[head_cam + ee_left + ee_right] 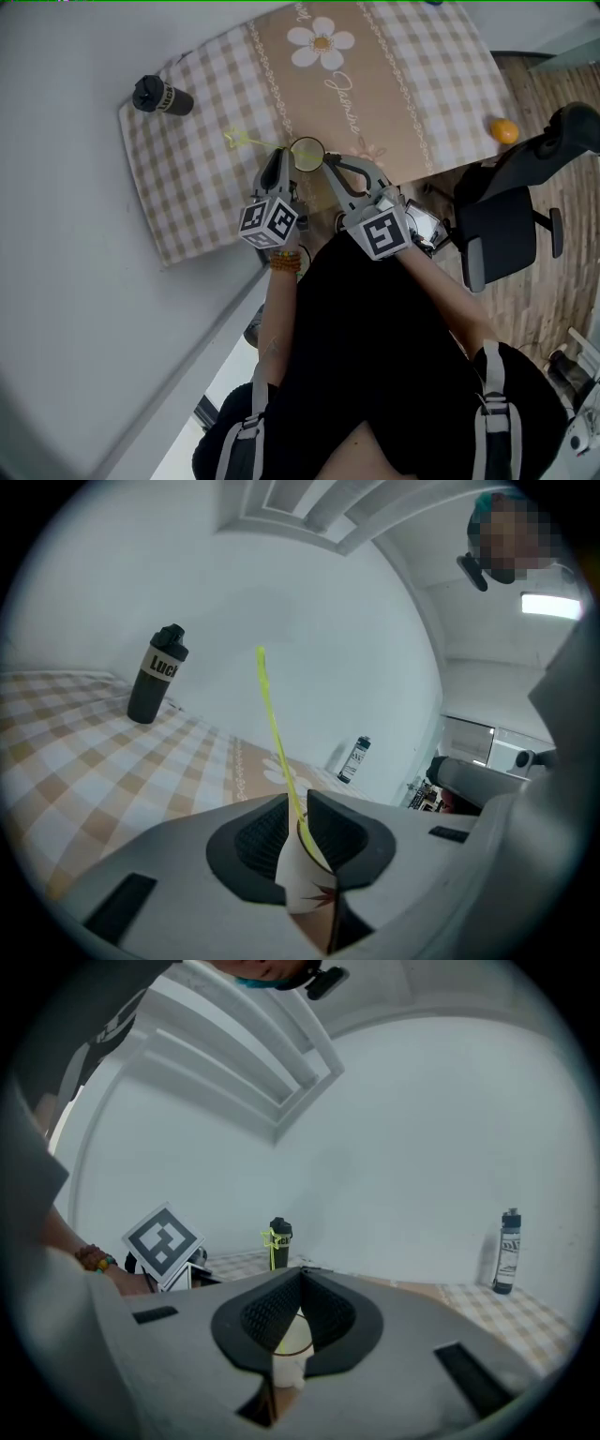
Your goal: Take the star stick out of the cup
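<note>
A white paper cup [307, 155] stands on the checked tablecloth [187, 187] near its front edge. A thin yellow star stick [240, 140] leans out of it to the left. My left gripper [284, 159] is at the cup's left rim. In the left gripper view its jaws [298, 810] are closed on the stick [272, 724], which rises from between them, with the cup [305, 883] just below. My right gripper [328, 162] is at the right rim. In the right gripper view it [300, 1279] is shut over the cup [291, 1349]; the star [272, 1239] shows beyond.
A black bottle [161, 96] stands at the table's far left corner. A second dark bottle [354, 758] stands further along the cloth. An orange [504, 131] lies at the right edge. A black office chair [497, 225] is beside the table on the right.
</note>
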### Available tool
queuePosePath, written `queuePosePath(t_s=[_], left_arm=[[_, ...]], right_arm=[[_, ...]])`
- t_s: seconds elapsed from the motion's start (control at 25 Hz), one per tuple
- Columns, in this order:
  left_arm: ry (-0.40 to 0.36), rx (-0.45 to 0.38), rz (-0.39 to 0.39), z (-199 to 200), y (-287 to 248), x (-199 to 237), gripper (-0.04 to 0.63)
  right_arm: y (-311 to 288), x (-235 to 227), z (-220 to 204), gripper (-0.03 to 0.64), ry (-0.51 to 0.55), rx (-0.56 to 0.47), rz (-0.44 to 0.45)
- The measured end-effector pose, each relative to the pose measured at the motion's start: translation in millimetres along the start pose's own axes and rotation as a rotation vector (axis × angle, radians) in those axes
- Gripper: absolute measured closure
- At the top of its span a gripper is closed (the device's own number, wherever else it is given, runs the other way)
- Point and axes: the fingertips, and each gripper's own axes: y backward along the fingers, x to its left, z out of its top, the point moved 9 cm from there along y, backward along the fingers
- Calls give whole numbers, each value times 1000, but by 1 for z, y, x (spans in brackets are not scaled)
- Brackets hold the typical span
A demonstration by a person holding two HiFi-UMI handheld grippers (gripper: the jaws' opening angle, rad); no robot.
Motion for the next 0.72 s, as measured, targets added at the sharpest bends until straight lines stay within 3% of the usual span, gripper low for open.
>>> queuePosePath(t_s=[0.44, 0.72], left_arm=[[-5, 20, -30, 0, -8, -1, 528], [-27, 19, -33, 1, -3, -2, 575]], right_arm=[[-5, -3, -2, 611, -11, 3, -9], [-5, 2, -3, 611, -20, 20, -8]])
